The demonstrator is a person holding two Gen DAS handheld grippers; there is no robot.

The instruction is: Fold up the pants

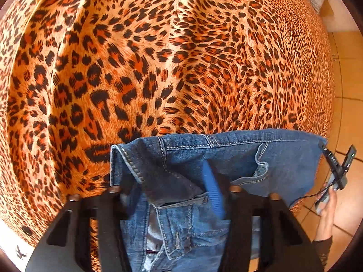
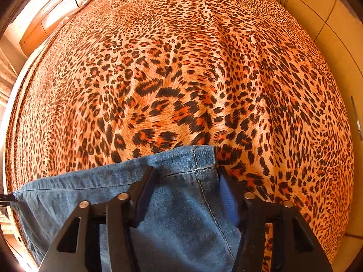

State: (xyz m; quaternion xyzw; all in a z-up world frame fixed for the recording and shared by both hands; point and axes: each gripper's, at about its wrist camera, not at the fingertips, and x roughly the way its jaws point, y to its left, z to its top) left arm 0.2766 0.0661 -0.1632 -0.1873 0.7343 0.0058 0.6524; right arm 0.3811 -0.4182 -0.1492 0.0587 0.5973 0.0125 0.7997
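A pair of blue jeans (image 1: 226, 158) is held stretched above a leopard-print bedspread (image 1: 158, 68). My left gripper (image 1: 172, 181) is shut on the jeans at the zipper end of the waistband, its blue-padded finger (image 1: 213, 185) pressed into the denim. The right gripper (image 1: 335, 165) shows at the far right of this view, held in a hand, at the jeans' other end. In the right wrist view my right gripper (image 2: 186, 188) is shut on the jeans (image 2: 177, 204) near a side seam, above the bedspread (image 2: 181, 79).
The bed fills both views. Tiled floor (image 1: 347, 117) lies to the right of the bed in the left wrist view. A wooden headboard (image 2: 56, 15) is at the far left and cupboard doors (image 2: 317, 11) are at the right in the right wrist view.
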